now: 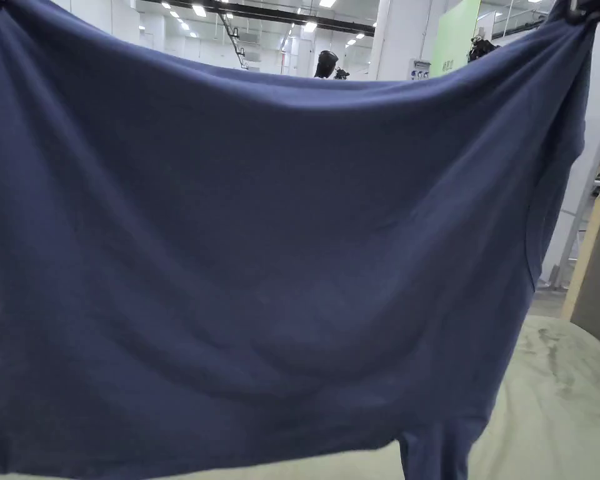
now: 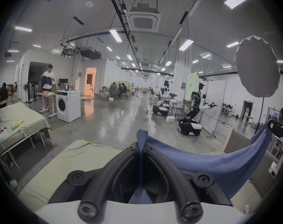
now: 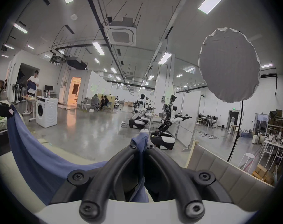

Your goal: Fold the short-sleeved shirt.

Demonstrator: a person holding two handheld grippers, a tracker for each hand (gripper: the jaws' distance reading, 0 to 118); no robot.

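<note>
head view: the dark blue cotton short-sleeved shirt [image 1: 261, 250] is held spread in the air above the pale green padded table [image 1: 561, 400]. the left gripper [image 2: 141, 149] and right gripper [image 3: 143, 146] are each closed on an upper corner. only small pinches of fabric are gripped, so a corner may slip free if the span is pulled tight.

Both grippers are raised and held wide apart, the left gripper [image 2: 141, 148] at the lower middle of its own view and the right gripper [image 3: 141, 146] likewise, each with jaws pressed together on a pinch of the shirt [image 1: 261, 250].
</note>
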